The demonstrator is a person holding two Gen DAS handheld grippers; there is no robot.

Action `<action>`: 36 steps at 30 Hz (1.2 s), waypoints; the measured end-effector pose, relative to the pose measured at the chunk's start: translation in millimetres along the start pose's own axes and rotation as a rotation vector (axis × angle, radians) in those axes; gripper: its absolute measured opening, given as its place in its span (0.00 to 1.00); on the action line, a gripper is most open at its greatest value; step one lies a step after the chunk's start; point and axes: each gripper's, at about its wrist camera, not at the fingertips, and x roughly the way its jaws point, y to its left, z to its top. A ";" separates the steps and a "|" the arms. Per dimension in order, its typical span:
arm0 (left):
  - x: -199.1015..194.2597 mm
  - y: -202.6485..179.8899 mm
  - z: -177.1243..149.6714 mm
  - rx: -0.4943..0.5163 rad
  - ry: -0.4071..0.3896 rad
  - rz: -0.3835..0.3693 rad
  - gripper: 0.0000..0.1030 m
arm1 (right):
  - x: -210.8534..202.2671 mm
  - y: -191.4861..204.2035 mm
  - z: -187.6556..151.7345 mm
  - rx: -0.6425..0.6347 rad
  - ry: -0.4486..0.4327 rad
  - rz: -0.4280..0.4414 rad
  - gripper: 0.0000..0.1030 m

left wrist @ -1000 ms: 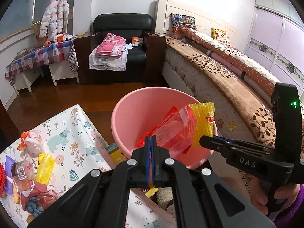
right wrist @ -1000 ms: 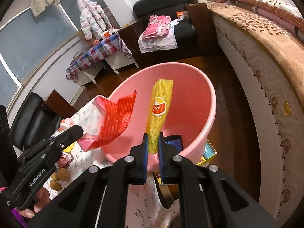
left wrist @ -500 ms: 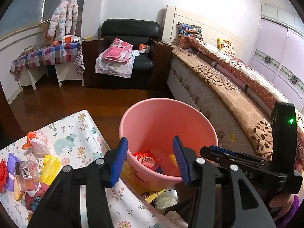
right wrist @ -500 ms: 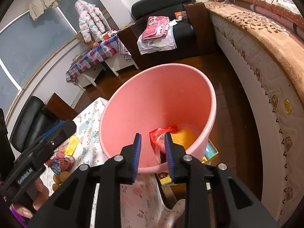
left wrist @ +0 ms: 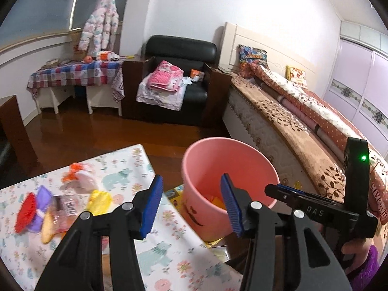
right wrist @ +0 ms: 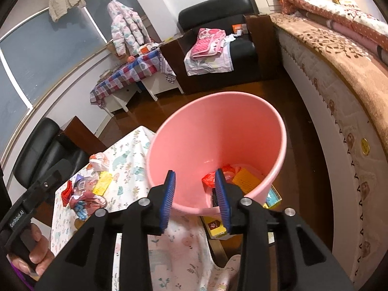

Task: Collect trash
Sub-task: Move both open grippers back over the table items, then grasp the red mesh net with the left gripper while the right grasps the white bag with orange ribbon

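Note:
A pink bin [right wrist: 218, 131] stands on the floor beside the table, also seen as the pink bin [left wrist: 218, 165] in the left wrist view. A red wrapper [right wrist: 210, 177] and a yellow net sleeve [right wrist: 247, 180] lie at its bottom. My right gripper [right wrist: 196, 191] hangs over the bin's near rim, its jaws opening with nothing between them. My left gripper [left wrist: 191, 198] is open and empty, between the bin and the table. Several wrappers lie on the table: a yellow one [left wrist: 100, 198], a red one [left wrist: 25, 208], a clear barcoded packet [left wrist: 64, 203].
The table wears a white animal-print cloth [left wrist: 167, 249]. Yellow boxes [right wrist: 215, 225] lie on the floor by the bin. A bed [left wrist: 303, 131] runs along the right; a black armchair [left wrist: 179, 82] with clothes stands behind. A hand [right wrist: 36, 254] holds the left gripper.
Both grippers let go: the red wrapper and yellow net dropped into the bin. The left gripper opened wide, rose and swung back toward the table; the right opened and lifted slightly.

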 end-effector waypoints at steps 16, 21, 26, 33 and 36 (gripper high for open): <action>-142.1 119.3 -27.0 -0.082 -0.112 0.301 0.48 | -6.5 69.6 -16.7 -0.105 -0.009 0.143 0.33; -159.1 148.2 -51.4 -0.117 -0.095 0.363 0.48 | 2.1 94.2 -23.8 -0.142 0.027 0.172 0.33; -154.9 168.7 -73.7 -0.144 -0.052 0.400 0.48 | 10.7 117.7 -35.4 -0.184 0.070 0.196 0.33; -121.1 197.9 -86.0 -0.148 0.024 0.402 0.48 | 24.9 140.3 -44.1 -0.224 0.123 0.209 0.33; -101.4 202.6 -85.4 -0.120 0.051 0.402 0.48 | 31.4 150.6 -42.7 -0.233 0.145 0.230 0.33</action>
